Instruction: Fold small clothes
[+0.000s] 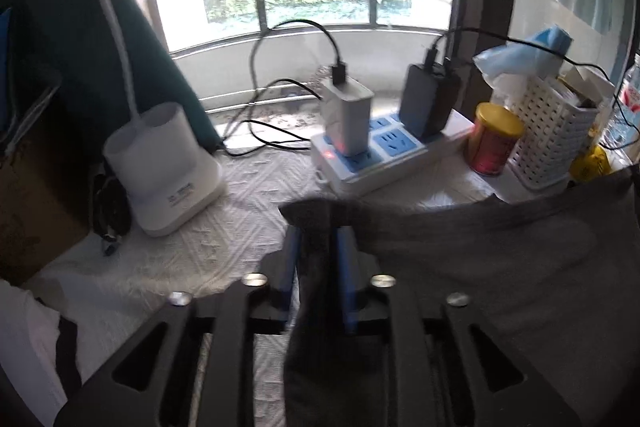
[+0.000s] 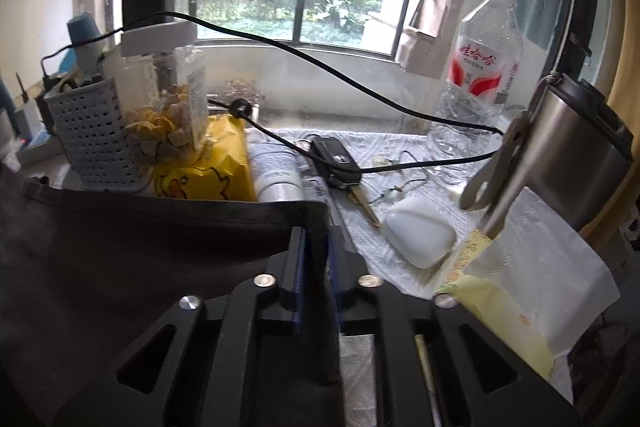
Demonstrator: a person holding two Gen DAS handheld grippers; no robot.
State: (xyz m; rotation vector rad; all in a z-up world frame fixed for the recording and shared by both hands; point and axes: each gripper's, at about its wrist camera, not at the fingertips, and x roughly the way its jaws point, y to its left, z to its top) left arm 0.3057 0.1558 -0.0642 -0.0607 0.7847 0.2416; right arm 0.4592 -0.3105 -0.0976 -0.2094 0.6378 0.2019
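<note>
A dark grey garment (image 1: 500,267) hangs stretched between my two grippers, above a table with a white textured cloth (image 1: 224,227). My left gripper (image 1: 316,239) is shut on the garment's left corner, and the cloth spreads away to the right. In the right wrist view the same garment (image 2: 132,259) fills the lower left, with its hemmed edge running across. My right gripper (image 2: 318,239) is shut on its right corner. Both blue-padded finger pairs pinch the fabric between them.
A white lamp base (image 1: 164,167), a power strip with chargers (image 1: 380,151), a red can (image 1: 494,139) and a white basket (image 1: 556,135) stand behind. On the right are a water bottle (image 2: 484,67), a car key (image 2: 336,159), a white case (image 2: 420,235), a steel mug (image 2: 572,155) and tissues (image 2: 532,279).
</note>
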